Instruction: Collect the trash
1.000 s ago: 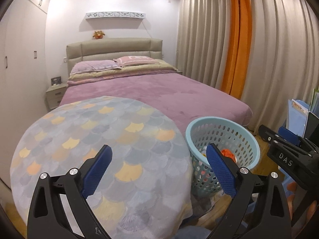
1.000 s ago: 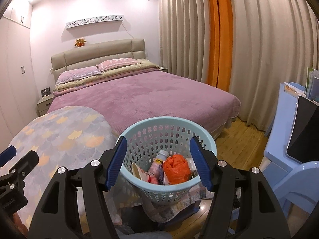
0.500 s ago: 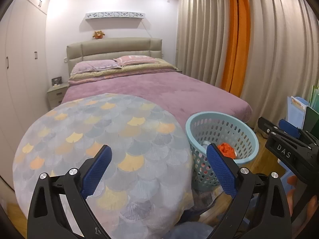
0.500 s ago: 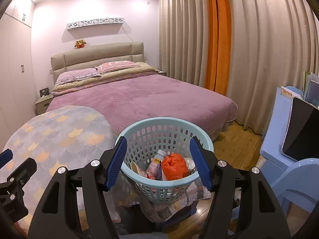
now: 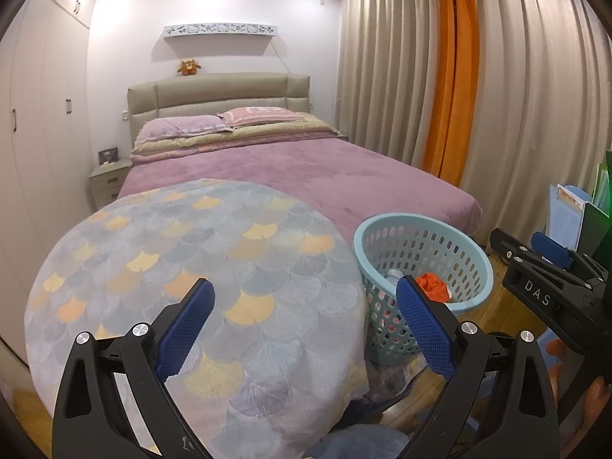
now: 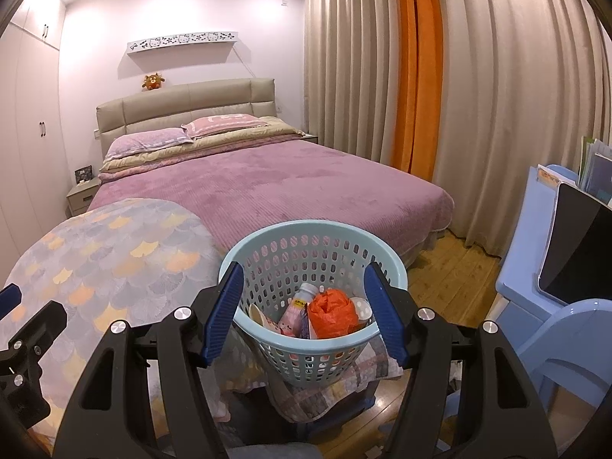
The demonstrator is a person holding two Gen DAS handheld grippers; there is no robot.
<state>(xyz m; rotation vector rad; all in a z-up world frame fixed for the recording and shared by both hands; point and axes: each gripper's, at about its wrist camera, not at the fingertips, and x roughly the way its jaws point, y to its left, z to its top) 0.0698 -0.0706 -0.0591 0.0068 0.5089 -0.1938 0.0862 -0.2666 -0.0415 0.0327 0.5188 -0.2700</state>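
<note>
Step in hand, as judged: collection looks complete. The basket [image 6: 313, 290] stands directly ahead of the right gripper [image 6: 306, 311] and holds the trash: an orange bag [image 6: 331, 313], a pink bottle [image 6: 294, 313] and cups. Right gripper: jaws apart, empty. Left gripper [image 5: 306, 329]: jaws apart, empty, above the round tablecloth [image 5: 191, 267], which carries no trash; basket to its right. Next move: scan for remaining litter, or withdraw

Basket [image 6: 317, 348] contents partly hidden: bottle [image 6: 296, 311] label too small to read, lower items masked by orange bag [image 6: 331, 311]. Basket base covered by cloth, lower centre. Blue chair [image 6: 566, 344] cut off, lower right edge.
</note>
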